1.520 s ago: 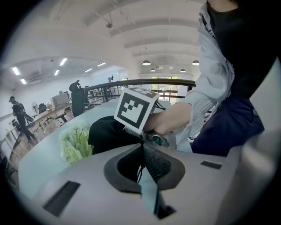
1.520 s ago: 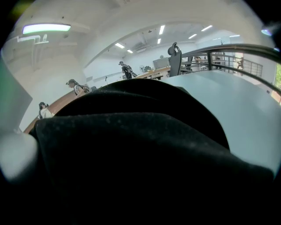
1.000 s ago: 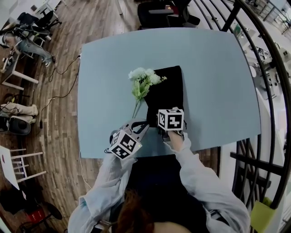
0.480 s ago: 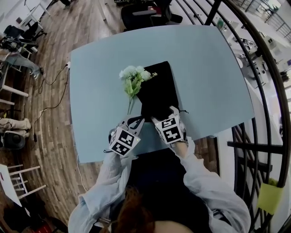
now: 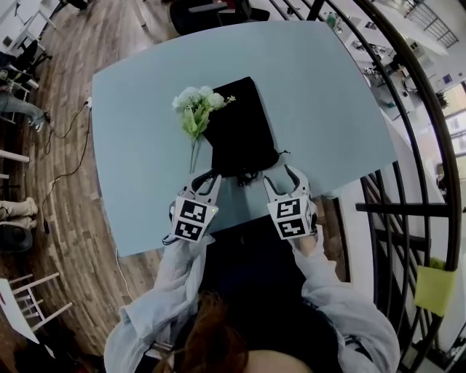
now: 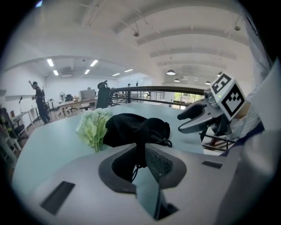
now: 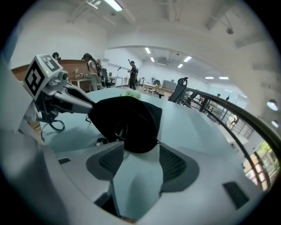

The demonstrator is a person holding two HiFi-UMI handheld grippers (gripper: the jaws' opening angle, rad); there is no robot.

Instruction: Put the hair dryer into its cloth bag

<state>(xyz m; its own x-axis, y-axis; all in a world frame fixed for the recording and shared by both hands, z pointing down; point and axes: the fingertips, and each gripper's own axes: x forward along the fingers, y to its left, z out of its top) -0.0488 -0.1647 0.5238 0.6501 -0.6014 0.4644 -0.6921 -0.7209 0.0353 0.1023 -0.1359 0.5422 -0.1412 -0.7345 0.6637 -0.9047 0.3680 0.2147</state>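
The black cloth bag [image 5: 237, 131] lies lengthwise on the light blue table [image 5: 145, 146], its mouth toward me. Inside that mouth a glossy dark shape [image 7: 117, 130] shows, probably the hair dryer. My left gripper [image 5: 207, 179] is at the bag's near left corner and pinches black cloth [image 6: 139, 140] between its jaws, which are only just starting to part. My right gripper [image 5: 282, 175] sits off the near right corner. Its jaws are wide and closing, and the bag [image 7: 131, 116] bulges just beyond the fingertips with nothing pressed. A drawstring [image 5: 246, 175] trails from the mouth.
A bunch of pale green and white artificial flowers [image 5: 194, 109] lies against the bag's left side. The table's near edge [image 5: 240, 229] is right under both grippers. A dark railing [image 5: 408, 146] runs along the right, and an office chair [image 5: 207, 11] stands at the far side.
My right gripper has come off the bag's near end, swung right toward the table's near edge, and rolled. The left gripper has stayed at the bag's corner.
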